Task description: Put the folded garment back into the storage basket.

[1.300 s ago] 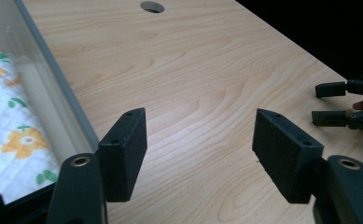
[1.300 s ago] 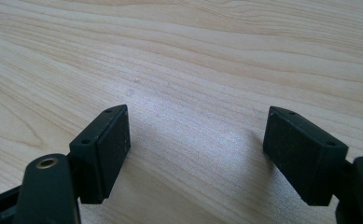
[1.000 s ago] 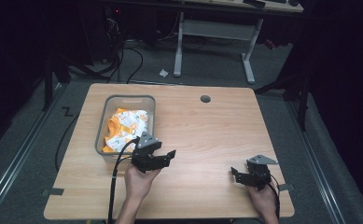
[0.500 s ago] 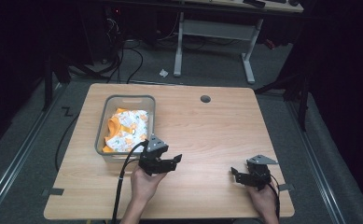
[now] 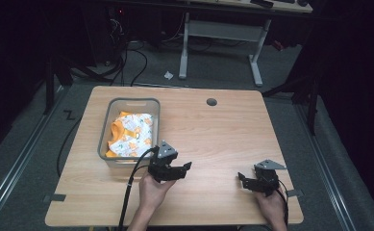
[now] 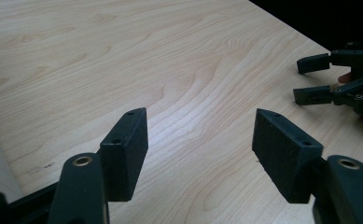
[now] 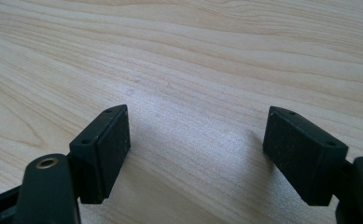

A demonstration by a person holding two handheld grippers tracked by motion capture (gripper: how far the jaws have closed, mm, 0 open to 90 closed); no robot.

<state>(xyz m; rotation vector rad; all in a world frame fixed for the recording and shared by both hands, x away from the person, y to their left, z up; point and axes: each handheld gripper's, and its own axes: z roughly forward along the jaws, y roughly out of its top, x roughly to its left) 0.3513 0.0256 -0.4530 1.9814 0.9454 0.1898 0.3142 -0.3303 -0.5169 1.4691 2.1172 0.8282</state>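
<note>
Two tools sit low in the high view: the left tool [image 5: 183,168] at lower centre, the right tool [image 5: 243,180] at lower right, both with jaws apart and empty above the worktop [image 5: 223,130]. The high view alone shows the grey bin [image 5: 105,139] of orange-and-white packets [image 5: 130,134] left of centre, just beside the left tool. The left gripper view adds the right tool [image 6: 305,79] at its upper right.

I am carrying my left gripper [image 5: 180,168] away from the bin [image 5: 106,144] of orange-and-white cloth [image 5: 129,134] — rightward along the desk [image 5: 223,125], toward its middle near the front edge. As it goes I am swinging its spread jaws round to face my right gripper [image 5: 243,180] across the bare wood.
</note>
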